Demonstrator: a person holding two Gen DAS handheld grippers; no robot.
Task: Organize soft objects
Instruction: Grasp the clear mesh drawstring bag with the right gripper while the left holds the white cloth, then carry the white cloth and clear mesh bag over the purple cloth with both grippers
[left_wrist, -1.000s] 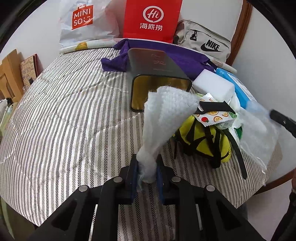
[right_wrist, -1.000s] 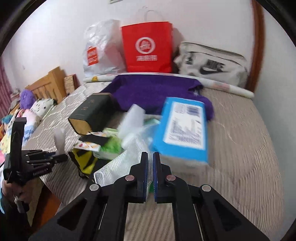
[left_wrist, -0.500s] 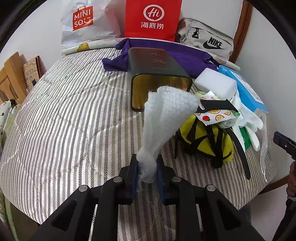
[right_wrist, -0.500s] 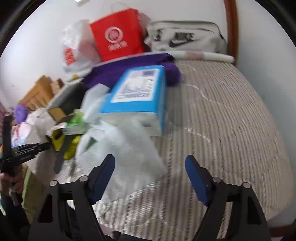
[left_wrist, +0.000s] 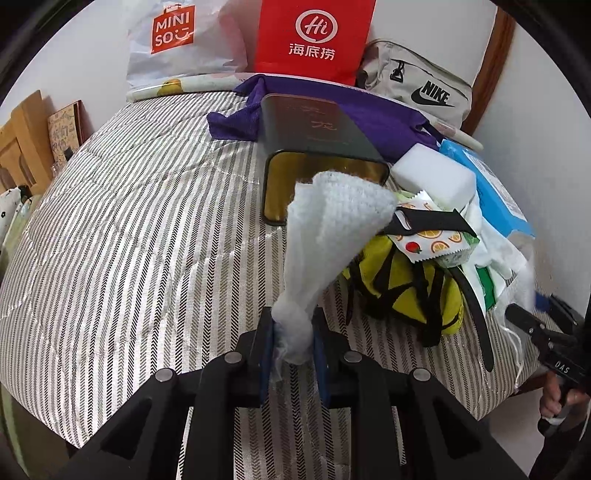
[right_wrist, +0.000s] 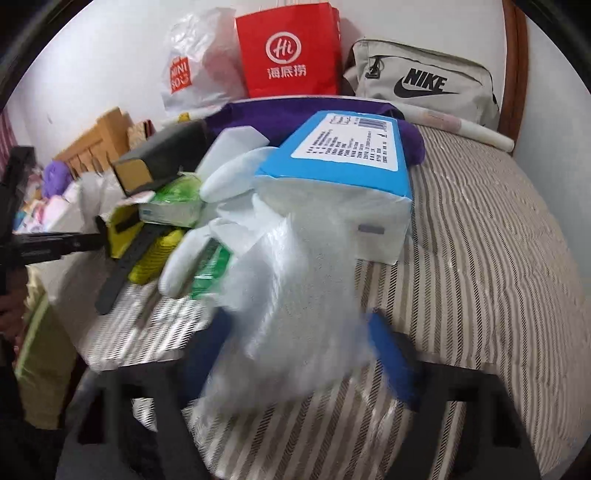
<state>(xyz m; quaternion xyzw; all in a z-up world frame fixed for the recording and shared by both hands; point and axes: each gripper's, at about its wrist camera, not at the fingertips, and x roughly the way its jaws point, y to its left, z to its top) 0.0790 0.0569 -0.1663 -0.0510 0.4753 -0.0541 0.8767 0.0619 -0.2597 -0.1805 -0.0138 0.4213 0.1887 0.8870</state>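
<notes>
Cloth (left_wrist: 332, 236), white and loosely bunched, stands up from the left gripper (left_wrist: 293, 347), whose blue pads are clamped on its lower end. Pinched at one end like this, the rest fans out above the jaws and hangs clear of the bed (left_wrist: 129, 221), probably so it can be carried without dragging. It sits in front of the dark box (left_wrist: 317, 147), which lies on its side mid-bed with its open, gold-lined mouth facing the camera; that opening looks like a likely place for soft things, though I cannot be sure.

The right gripper (right_wrist: 306, 354) is low at the bed's near edge, its jaws closing around a clear plastic bag (right_wrist: 295, 302). The bag lies between the blue pads, but motion blur hides whether they press on it yet; they appear to stand apart. The bag spills off the pile toward the edge, so its loose end is the easiest part to catch.

The remaining soft things are heaped near the bed's right edge: a white glove (right_wrist: 221, 221), a yellow pouch with black straps (left_wrist: 402, 288), a fruit-print sachet (left_wrist: 428, 240), a white sponge block (left_wrist: 432, 177) and a blue tissue pack (right_wrist: 343, 151). A purple towel (left_wrist: 369, 114) lies behind the box toward the far edge.
</notes>
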